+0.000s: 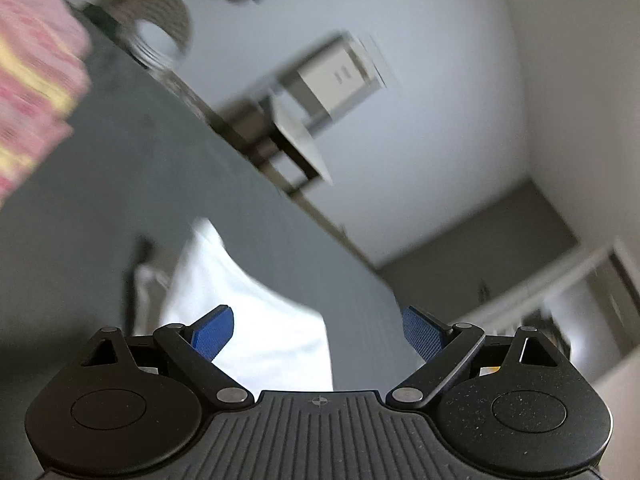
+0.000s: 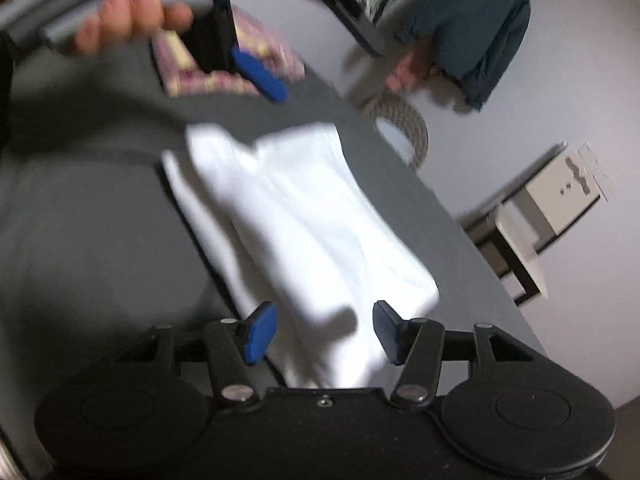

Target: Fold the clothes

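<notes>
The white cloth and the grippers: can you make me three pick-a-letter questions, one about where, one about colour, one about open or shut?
1. Where is the white cloth?
A. on the dark table
B. on the floor
C. hanging on a chair

2. What colour are the right gripper pads?
A. red
B. blue
C. green

3. How is the left gripper?
A. shut on the cloth
B. shut on nothing
C. open

Answers: 1 A, it lies folded on the table; 2 B, both pads show blue; 3 C, a wide gap, nothing pinched.

- Left gripper (image 1: 319, 334): jaws stood wide apart, nothing between the blue pads.
- Right gripper (image 2: 324, 330): jaws apart, gripping nothing.
- Hand (image 2: 120, 12): wrapped round the left gripper's handle.
</notes>
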Tool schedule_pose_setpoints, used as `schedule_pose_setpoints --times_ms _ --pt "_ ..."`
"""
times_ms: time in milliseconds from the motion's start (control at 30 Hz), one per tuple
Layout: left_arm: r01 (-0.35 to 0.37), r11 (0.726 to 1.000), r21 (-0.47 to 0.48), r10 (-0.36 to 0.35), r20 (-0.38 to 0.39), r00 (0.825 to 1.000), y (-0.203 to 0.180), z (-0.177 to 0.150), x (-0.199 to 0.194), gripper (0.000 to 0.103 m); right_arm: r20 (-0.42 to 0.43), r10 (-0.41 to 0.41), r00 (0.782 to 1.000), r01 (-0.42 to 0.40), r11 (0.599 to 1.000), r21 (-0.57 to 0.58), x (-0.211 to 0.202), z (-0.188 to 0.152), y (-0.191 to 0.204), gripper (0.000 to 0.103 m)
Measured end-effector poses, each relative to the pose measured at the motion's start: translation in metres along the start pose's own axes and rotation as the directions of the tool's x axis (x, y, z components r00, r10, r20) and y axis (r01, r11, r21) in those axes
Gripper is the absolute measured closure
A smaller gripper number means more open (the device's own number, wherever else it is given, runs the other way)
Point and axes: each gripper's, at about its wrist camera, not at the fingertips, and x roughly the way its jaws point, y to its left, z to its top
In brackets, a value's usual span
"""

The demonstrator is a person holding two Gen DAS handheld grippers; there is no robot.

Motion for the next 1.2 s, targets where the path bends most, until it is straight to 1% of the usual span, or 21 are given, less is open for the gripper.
schedule_pose_setpoints --times_ms 33,100,133,200,267,333,367,433,500,567,633,667,700,733,767,833,900,1000,1067,1133,1200 --pt "-0.006 1.0 0.028 0.007 -0.031 1.0 -0.004 -0.005 0.006 0.012 -0.013 0.01 1.0 -0.009 1.0 0.014 0.001 -0.004 -0.003 0.068" --pt "-0.038 0.994 0.102 0.048 -0.096 0.994 -0.01 -0.013 0.02 0.012 -0.005 0.017 1.0 -0.017 0.999 0.042 0.001 -0.01 -0.005 0.074" --pt "-0.056 0.989 0.136 0.073 -0.12 0.99 -0.012 -0.015 0.024 0.012 -0.002 0.004 1.0 -0.004 0.999 0.038 0.002 -0.012 -0.002 0.075" --pt "-0.105 0.969 0.222 0.144 -0.168 0.975 -0.015 -0.021 0.034 0.012 0.001 -0.017 1.0 0.017 1.0 0.001 0.006 -0.013 0.003 0.075" --pt "-0.163 0.936 0.312 0.23 -0.193 0.954 -0.016 -0.025 0.039 0.012 0.019 -0.037 0.999 0.038 0.999 -0.037 0.01 -0.015 0.012 0.076" --pt "-0.218 0.887 0.408 0.321 -0.204 0.925 -0.017 -0.029 0.044 0.012 0.038 -0.059 0.998 0.062 0.994 -0.087 0.012 -0.02 0.022 0.081" --pt "-0.24 0.859 0.452 0.362 -0.204 0.91 -0.018 -0.031 0.045 0.012 0.039 -0.057 0.998 0.062 0.989 -0.133 0.013 -0.023 0.028 0.082" --pt "-0.249 0.817 0.519 0.409 -0.218 0.886 -0.019 -0.033 0.049 0.012 0.042 -0.063 0.997 0.072 0.965 -0.252 0.013 -0.029 0.042 0.083" --pt "-0.243 0.795 0.556 0.427 -0.228 0.875 -0.021 -0.037 0.052 0.012 0.03 -0.048 0.998 0.055 0.937 -0.346 0.014 -0.034 0.05 0.082" --pt "-0.238 0.761 0.604 0.454 -0.234 0.86 -0.024 -0.039 0.052 0.012 0.022 -0.018 1.0 0.025 0.909 -0.415 0.014 -0.037 0.054 0.082" --pt "-0.23 0.745 0.626 0.462 -0.236 0.855 -0.022 -0.039 0.05 0.012 0.011 0.019 1.0 -0.012 0.889 -0.458 0.014 -0.036 0.051 0.081" --pt "-0.228 0.742 0.63 0.462 -0.234 0.856 -0.023 -0.04 0.05 0.012 0.004 0.037 0.999 -0.031 0.89 -0.455 0.013 -0.034 0.048 0.078" --pt "-0.231 0.743 0.629 0.46 -0.229 0.858 -0.024 -0.04 0.047 0.012 -0.004 0.056 0.998 -0.052 0.897 -0.438 0.012 -0.031 0.044 0.072" --pt "-0.232 0.748 0.622 0.456 -0.227 0.861 -0.025 -0.039 0.045 0.012 -0.011 0.075 0.997 -0.072 0.904 -0.421 0.011 -0.029 0.04 0.071" --pt "-0.233 0.753 0.616 0.451 -0.224 0.864 -0.025 -0.039 0.043 0.012 -0.015 0.096 0.995 -0.094 0.921 -0.378 0.008 -0.024 0.033 0.072" --pt "-0.229 0.776 0.588 0.426 -0.22 0.878 -0.028 -0.032 0.035 0.012 0.011 0.131 0.991 -0.125 0.961 -0.245 0.004 -0.013 0.01 0.073" --pt "-0.23 0.799 0.555 0.396 -0.199 0.897 -0.03 -0.024 0.025 0.012 0.043 0.169 0.985 -0.164 0.982 -0.09 0.002 -0.003 -0.013 0.073" --pt "-0.238 0.849 0.471 0.333 -0.129 0.934 -0.026 -0.011 0.012 0.012 0.074 0.233 0.97 -0.239 0.966 0.097 0.01 0.006 -0.047 0.073" --pt "-0.252 0.891 0.378 0.299 -0.069 0.952 -0.02 0.0 0.003 0.012 0.075 0.266 0.961 -0.275 0.95 0.15 0.024 0.009 -0.06 0.073" --pt "-0.262 0.922 0.284 0.276 -0.008 0.961 -0.014 0.01 -0.004 0.012 0.059 0.294 0.954 -0.299 0.94 0.163 0.04 0.011 -0.064 0.073" --pt "-0.282 0.938 0.202 0.275 0.059 0.959 -0.005 0.016 -0.015 0.012 0.024 0.325 0.945 -0.325 0.936 0.137 0.051 0.011 -0.059 0.073"
